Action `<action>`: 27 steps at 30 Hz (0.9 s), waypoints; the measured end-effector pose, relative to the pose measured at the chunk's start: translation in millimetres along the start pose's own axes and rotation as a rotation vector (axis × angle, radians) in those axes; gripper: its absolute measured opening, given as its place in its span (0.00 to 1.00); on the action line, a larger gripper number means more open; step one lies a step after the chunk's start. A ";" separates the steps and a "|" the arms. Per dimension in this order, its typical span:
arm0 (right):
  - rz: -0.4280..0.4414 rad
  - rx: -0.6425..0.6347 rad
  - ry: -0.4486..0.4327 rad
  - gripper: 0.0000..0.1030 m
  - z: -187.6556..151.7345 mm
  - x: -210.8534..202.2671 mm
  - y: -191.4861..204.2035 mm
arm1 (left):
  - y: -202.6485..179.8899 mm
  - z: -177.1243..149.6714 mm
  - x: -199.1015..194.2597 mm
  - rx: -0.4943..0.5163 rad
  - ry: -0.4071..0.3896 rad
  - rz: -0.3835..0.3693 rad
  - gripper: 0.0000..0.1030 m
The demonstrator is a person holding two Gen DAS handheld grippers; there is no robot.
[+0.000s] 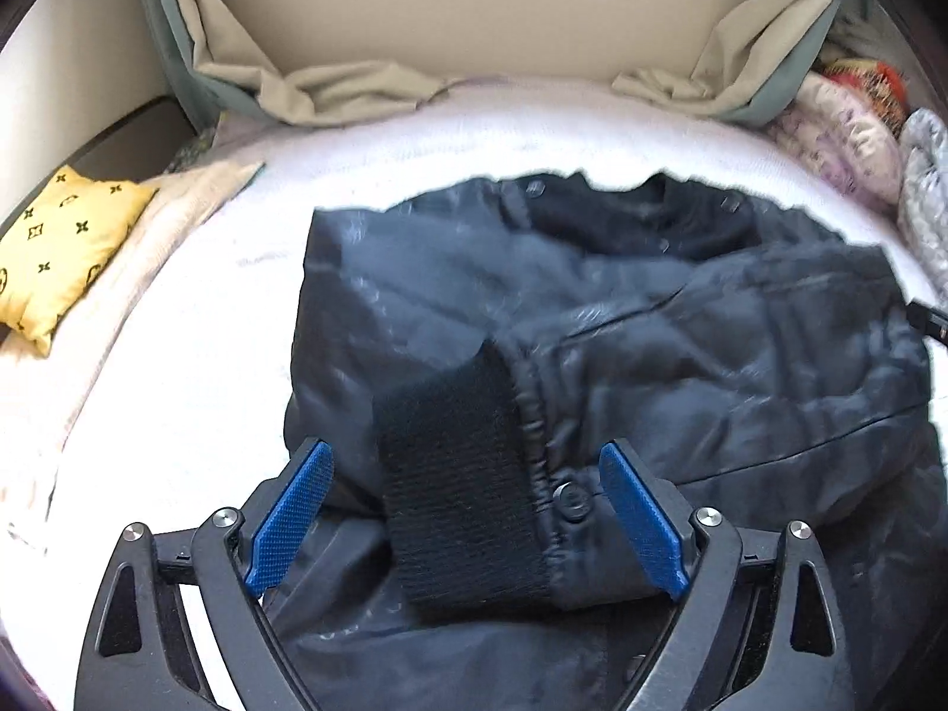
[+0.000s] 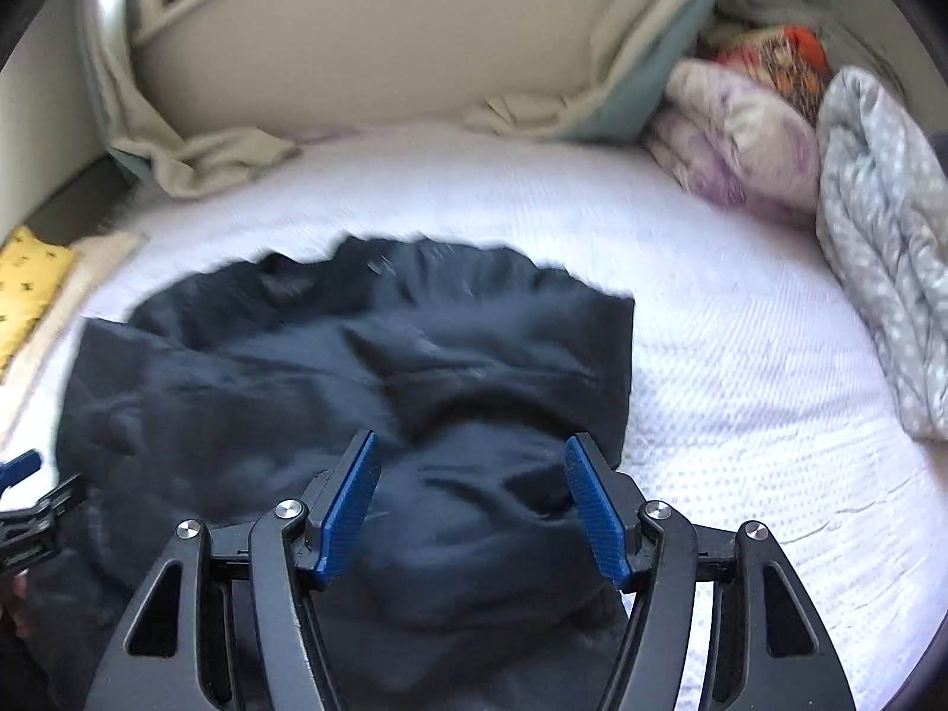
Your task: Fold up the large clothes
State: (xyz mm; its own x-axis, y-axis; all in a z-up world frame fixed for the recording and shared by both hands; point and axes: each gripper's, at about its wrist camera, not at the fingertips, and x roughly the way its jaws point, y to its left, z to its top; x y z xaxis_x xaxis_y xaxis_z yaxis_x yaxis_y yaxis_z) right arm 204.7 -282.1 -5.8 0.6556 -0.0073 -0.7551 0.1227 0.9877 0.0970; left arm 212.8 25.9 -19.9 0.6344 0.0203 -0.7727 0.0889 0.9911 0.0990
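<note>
currently both grippers over a dark jacket [image 1: 622,320] spread on the white bedcover [image 1: 195,391].

left gripper [image 1: 468,524]: blue pads [image 1: 290,518] spread wide, gripping nothing. hangs over the jacket's near edge. black ribbed cuff [image 1: 456,486] sits between the pads, folded across the jacket body, not visibly touched by either. gathered seam and a round snap button [image 1: 572,500] just right of the cuff, near the right pad. more snaps along the collar area [image 1: 640,219] at the far edge.

right gripper [image 2: 471,512]: fingers also wide apart, nothing pinched. dark fabric bunched up between and under the pads [image 2: 595,512]; contact unclear, frame is motion-blurred. jacket [image 2: 355,367] fills centre-left of that view, bare bedcover [image 2: 740,385] to the right. tip of the left gripper [image 2: 23,497] visible at the far left edge, over the jacket's left side.

around the bed:
- yellow patterned cushion [image 1: 59,255] far left, off the jacket, on a beige cloth [image 1: 178,201]
- beige curtains [image 1: 284,77] bunched at the far wall, left and right
- folded lilac-print quilt [image 2: 740,142] far right
- grey dotted blanket [image 2: 883,237] just right of it
- something orange-red patterned [image 2: 782,59] behind the quilt, too blurred to identify
</note>
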 end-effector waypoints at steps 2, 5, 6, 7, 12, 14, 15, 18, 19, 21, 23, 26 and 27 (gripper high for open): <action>0.041 -0.024 0.004 0.61 -3.3 -10.7 6.5 | -1.3 -0.7 -2.0 -0.006 0.005 -0.027 0.91; 0.073 -0.057 0.059 0.61 -17.0 -8.2 17.4 | -8.9 -6.5 12.8 0.017 0.057 -0.016 0.91; 0.072 -0.073 0.078 0.61 -22.9 -5.6 21.9 | -10.1 -10.2 20.1 0.026 0.080 -0.006 0.91; 0.064 -0.087 0.086 0.61 -29.1 -4.2 25.9 | -10.1 -13.6 25.0 0.030 0.098 -0.004 0.92; 0.012 -0.172 0.107 0.62 -51.3 8.9 34.4 | 3.6 -24.9 35.1 -0.040 0.143 -0.038 0.97; 0.004 -0.175 0.111 0.67 -57.2 16.5 32.6 | 3.0 -27.5 35.5 -0.031 0.136 -0.027 0.99; 0.001 -0.176 0.110 0.68 -59.7 19.4 31.7 | 2.4 -29.7 35.9 -0.027 0.133 -0.021 1.00; -0.013 -0.186 0.104 0.72 -64.8 30.9 30.5 | 1.3 -32.7 36.6 -0.031 0.129 -0.016 1.00; -0.018 -0.192 0.103 0.72 -67.5 34.4 31.2 | 2.1 -32.0 38.1 -0.031 0.128 -0.014 1.00; -0.024 -0.195 0.105 0.72 -68.6 38.7 32.7 | 1.5 -32.0 38.1 -0.030 0.125 -0.011 1.00; -0.030 -0.197 0.104 0.72 -70.0 42.5 34.0 | 1.2 -32.0 37.9 -0.033 0.121 -0.009 1.00; -0.038 -0.202 0.101 0.72 -71.3 45.1 35.6 | -0.6 -31.1 40.2 -0.038 0.117 -0.006 1.00; -0.040 -0.203 0.101 0.72 -71.3 45.9 36.2 | -0.1 -31.5 39.9 -0.040 0.117 -0.006 1.00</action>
State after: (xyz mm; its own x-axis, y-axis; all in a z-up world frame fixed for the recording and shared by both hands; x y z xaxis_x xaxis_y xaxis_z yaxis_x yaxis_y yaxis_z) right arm 186.2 -235.6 -83.2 0.5743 -0.0417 -0.8176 -0.0115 0.9982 -0.0590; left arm 213.9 30.7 -70.5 0.5397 0.0270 -0.8414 0.0600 0.9957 0.0705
